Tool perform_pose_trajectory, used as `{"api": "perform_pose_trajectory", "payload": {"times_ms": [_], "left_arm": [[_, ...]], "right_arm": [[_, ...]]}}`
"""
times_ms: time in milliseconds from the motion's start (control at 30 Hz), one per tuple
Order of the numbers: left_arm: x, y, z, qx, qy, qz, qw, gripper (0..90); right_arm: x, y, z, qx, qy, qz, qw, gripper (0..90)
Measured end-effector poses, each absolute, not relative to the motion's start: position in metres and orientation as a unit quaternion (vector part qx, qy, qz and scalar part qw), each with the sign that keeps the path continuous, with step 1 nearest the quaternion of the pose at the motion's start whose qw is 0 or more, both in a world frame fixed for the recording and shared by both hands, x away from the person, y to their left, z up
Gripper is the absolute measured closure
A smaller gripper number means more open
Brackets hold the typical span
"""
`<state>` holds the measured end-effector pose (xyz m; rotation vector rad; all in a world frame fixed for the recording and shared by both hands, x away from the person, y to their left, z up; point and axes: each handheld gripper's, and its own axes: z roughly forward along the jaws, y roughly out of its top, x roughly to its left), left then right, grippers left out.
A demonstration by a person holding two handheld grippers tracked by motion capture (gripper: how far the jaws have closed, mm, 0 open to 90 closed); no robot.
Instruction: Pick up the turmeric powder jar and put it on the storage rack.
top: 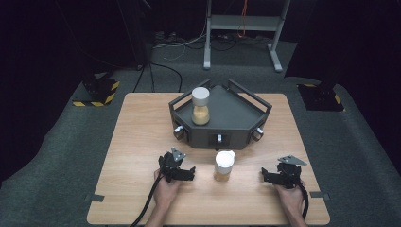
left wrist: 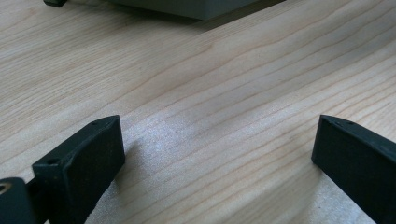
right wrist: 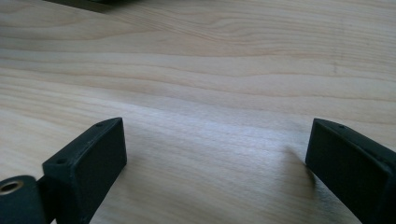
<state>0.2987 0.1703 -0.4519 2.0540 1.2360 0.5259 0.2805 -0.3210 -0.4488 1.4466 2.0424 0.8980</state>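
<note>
Two jars in play: one is standing on the bare surface [top: 132, 142] between the two grippers, the other is sitting inside the tray.
Surface: a pale wooden top is carrying everything; its grain is running under both pairs of fingers in the left and right gripper views.
Tray [top: 236, 113]: a dark grey, many-sided tray is sitting at the far middle of the surface, well beyond both hands.
Far jar [top: 200, 106]: it is standing upright in the tray's left part, white cap up, amber filling below.
Near jar [top: 223, 166]: it is standing upright just in front of the tray's near wall, long axis vertical, white lid on top.
Left gripper [top: 189, 173]: it is resting low on the surface, fingers [left wrist: 79, 161] spread wide and holding nothing, pointing right toward the near jar.
Right gripper [top: 267, 177]: it is lying low as well, fingers [right wrist: 86, 158] spread wide and empty, pointing left toward the same jar.
Deciding relation: the near jar is sitting between the two, and the left gripper is looking somewhat nearer, so a short sideways reach from that side is probably coming.
</note>
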Motion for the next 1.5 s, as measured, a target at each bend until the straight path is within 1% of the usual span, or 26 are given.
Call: {"api": "perform_pose_trajectory", "payload": {"times_ms": [133,400,1133,1500], "left_arm": [[0.299,0.17,-0.452,0.788,0.474,0.202,0.337,2.3],[0.299,0.17,-0.452,0.788,0.474,0.202,0.337,2.3],[0.299,0.17,-0.452,0.788,0.475,0.201,0.337,2.3],[0.299,0.17,-0.452,0.788,0.475,0.202,0.337,2.3]], "right_arm": [[0.275,-0.325,-0.448,0.502,0.758,0.35,0.229,4.8],[0.267,-0.327,-0.449,0.46,0.775,0.389,0.192,5.2],[0.282,-0.287,-0.45,0.364,0.81,0.444,0.121,7.0],[0.286,-0.267,-0.448,0.336,0.818,0.45,0.123,7.8]]}}
